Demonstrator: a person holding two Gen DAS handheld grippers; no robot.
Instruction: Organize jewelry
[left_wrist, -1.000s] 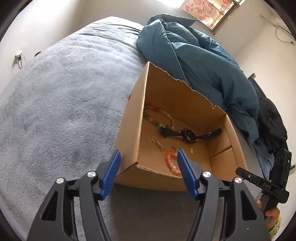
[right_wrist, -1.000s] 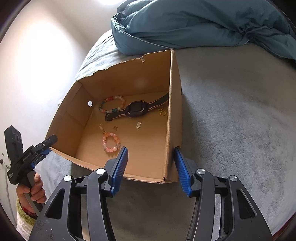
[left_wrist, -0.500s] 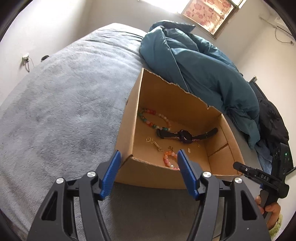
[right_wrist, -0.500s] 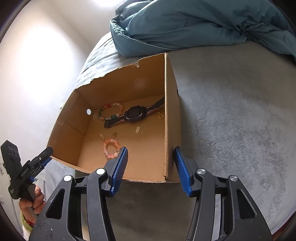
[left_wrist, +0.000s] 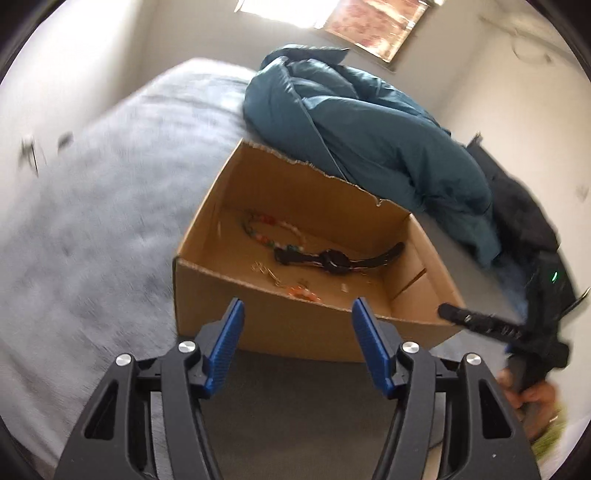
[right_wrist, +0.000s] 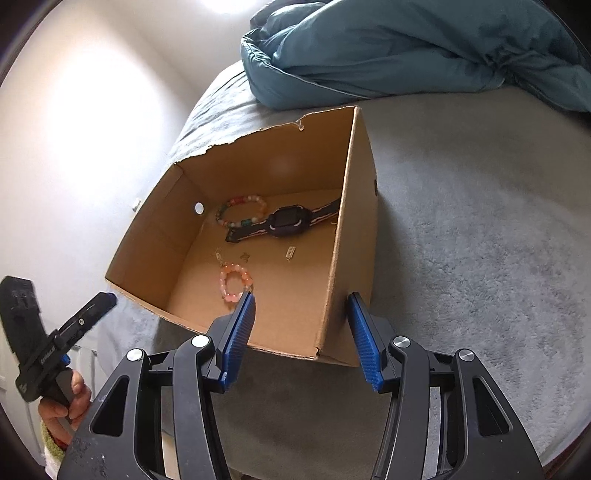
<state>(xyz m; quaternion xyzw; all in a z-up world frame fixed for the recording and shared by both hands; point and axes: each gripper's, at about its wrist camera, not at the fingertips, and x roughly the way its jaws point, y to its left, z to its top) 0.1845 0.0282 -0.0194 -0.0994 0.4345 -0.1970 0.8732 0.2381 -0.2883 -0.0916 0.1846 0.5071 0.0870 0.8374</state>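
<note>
An open cardboard box sits on the grey bed. Inside lie a black watch, a multicoloured bead bracelet, a pink bead bracelet and small gold pieces. My left gripper is open and empty, just in front of the box's near wall. My right gripper is open and empty, astride the box's near right corner without touching it. Each gripper also shows in the other view, hand-held beside the box.
A teal duvet is bunched behind the box. Dark clothing lies at the right. The grey blanket spreads around the box. White walls stand close on the left.
Both grippers have pulled back and lowered, so the box looks farther off and its near wall hides more of the inside. The left view is blurred by motion. The jewelry has not moved.
</note>
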